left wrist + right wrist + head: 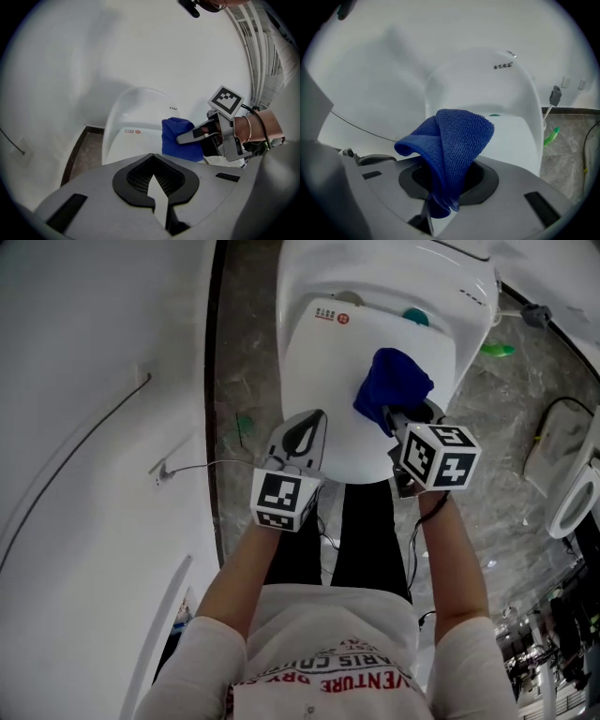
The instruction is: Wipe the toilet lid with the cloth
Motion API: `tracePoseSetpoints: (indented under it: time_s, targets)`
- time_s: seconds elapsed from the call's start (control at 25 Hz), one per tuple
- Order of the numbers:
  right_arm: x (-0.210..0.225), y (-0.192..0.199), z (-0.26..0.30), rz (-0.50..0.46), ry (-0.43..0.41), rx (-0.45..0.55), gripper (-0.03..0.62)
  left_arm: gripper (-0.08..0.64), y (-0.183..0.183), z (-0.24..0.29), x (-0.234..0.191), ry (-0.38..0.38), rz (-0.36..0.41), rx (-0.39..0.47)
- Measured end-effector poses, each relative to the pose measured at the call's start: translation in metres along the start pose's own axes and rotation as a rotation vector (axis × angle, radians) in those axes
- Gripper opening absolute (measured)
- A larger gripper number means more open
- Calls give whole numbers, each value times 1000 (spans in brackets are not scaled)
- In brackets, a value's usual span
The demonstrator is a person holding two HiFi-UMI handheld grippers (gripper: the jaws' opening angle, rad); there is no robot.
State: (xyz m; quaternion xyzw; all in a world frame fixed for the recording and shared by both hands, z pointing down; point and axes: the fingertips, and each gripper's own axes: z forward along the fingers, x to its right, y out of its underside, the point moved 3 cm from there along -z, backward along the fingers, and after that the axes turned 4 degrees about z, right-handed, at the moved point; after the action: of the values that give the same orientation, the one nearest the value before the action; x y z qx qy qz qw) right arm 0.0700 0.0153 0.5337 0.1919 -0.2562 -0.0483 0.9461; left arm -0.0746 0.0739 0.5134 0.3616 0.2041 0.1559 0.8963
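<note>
The white toilet lid [328,362] lies closed below me, with a small red label near its hinge. My right gripper [405,418] is shut on a folded blue cloth [392,385], held over the right half of the lid; whether the cloth touches the lid I cannot tell. In the right gripper view the cloth [452,140] sticks up out of the jaws of the right gripper [445,183] and hides part of the lid [511,136]. My left gripper [302,439] hovers shut and empty at the lid's front left. From the left gripper [152,161] I see the cloth [176,138].
The cistern [394,268] stands behind the lid, with a teal item [415,315] at the hinge. A white wall with a thin cable [187,468] runs along the left. On the marble floor at right lie a green object [497,351] and another white fixture [572,502].
</note>
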Motion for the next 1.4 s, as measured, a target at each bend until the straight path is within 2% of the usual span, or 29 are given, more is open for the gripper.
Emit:
tracePoseSetpoints:
  time_s: [0.28,0.6,0.84,1.0,1.24,1.4]
  targets:
    - [-107,35,69,-29,-61,-81,87,6,22,-59,-78,-63,-33,4]
    - [-152,62,118,-38,-55,-130,87,6,45,-81,-119,-72,-74,14]
    - [-144,79,134,-55,10,-135,87,6,72,-84,-124,-68,-100,-12]
    - [-134,79,126,-26,15,-117,87,6,77,-86,-113,-58,-95,-27]
    - [-110,78,103,8,23,-95,87,6,62,-72,-87,-15,-152,-13]
    - [-82,78,80,42,25,-66,87,6,43,-57,-60,3,-110,2]
